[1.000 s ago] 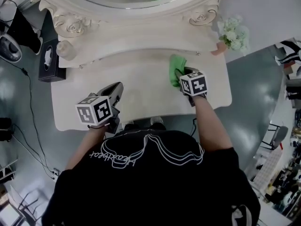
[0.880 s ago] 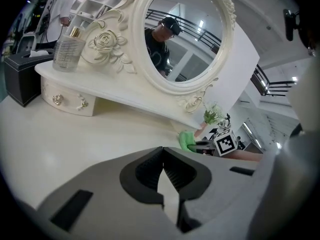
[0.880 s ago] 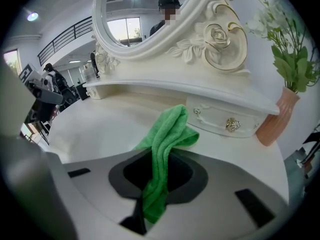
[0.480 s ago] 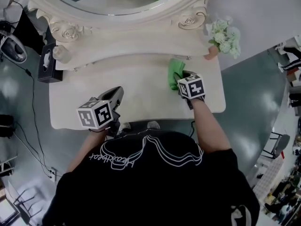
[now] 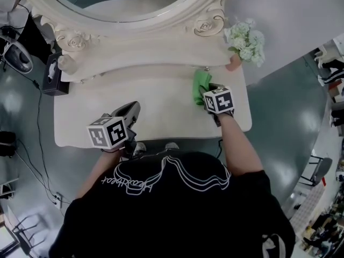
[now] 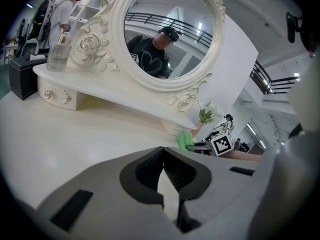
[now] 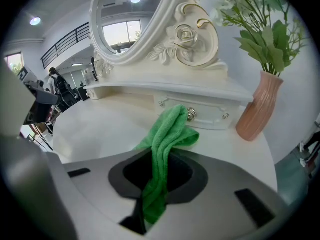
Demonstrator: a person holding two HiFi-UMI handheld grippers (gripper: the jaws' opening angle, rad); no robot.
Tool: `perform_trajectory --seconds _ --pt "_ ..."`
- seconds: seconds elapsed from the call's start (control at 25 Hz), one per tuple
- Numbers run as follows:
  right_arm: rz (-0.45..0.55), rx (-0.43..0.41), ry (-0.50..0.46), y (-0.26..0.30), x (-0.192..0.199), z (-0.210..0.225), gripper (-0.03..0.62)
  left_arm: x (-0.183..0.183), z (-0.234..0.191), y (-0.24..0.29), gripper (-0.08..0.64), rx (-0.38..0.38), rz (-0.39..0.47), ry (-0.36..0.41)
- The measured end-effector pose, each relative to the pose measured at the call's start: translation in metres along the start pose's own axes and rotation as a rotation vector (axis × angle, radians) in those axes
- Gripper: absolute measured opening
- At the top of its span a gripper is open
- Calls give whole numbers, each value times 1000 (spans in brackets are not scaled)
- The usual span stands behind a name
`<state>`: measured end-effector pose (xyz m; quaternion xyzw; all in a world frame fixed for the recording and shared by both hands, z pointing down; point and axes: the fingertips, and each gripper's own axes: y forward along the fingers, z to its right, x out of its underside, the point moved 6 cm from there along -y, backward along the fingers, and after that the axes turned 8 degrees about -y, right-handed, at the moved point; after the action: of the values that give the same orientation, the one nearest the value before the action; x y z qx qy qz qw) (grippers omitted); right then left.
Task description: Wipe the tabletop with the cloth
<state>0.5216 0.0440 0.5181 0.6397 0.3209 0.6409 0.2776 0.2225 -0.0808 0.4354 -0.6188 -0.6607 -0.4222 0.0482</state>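
A green cloth (image 5: 201,85) (image 7: 165,149) lies bunched on the cream tabletop (image 5: 161,106) at the right, near the small drawer front. My right gripper (image 5: 210,92) (image 7: 159,184) is shut on the cloth, which runs up between its jaws and spills forward onto the table. The left gripper (image 5: 129,113) (image 6: 163,170) hovers over the table's front left part, shut with nothing in it. In the left gripper view the cloth (image 6: 185,140) shows far off beside the right gripper's marker cube (image 6: 223,144).
An ornate oval mirror (image 5: 134,4) on a raised shelf stands along the table's back. A pink vase of pale flowers (image 5: 243,44) (image 7: 257,109) sits at the back right corner. A glass bottle (image 6: 59,51) stands on the shelf's left end, a black box (image 5: 52,74) beside it.
The right gripper with the cloth has stayed near the back right of the table, edging slightly toward the drawer. The left gripper has barely moved. The head view has shifted.
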Motion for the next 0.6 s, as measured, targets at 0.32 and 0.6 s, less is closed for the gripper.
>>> perform_trajectory --seconds 0.32,0.6 --pt "9 -8 -1 -7 10 17 60 12 13 8 4 -11 2 -14" --pt "12 -7 -3 -14 20 32 58 18 24 17 3 -12 7 -15"
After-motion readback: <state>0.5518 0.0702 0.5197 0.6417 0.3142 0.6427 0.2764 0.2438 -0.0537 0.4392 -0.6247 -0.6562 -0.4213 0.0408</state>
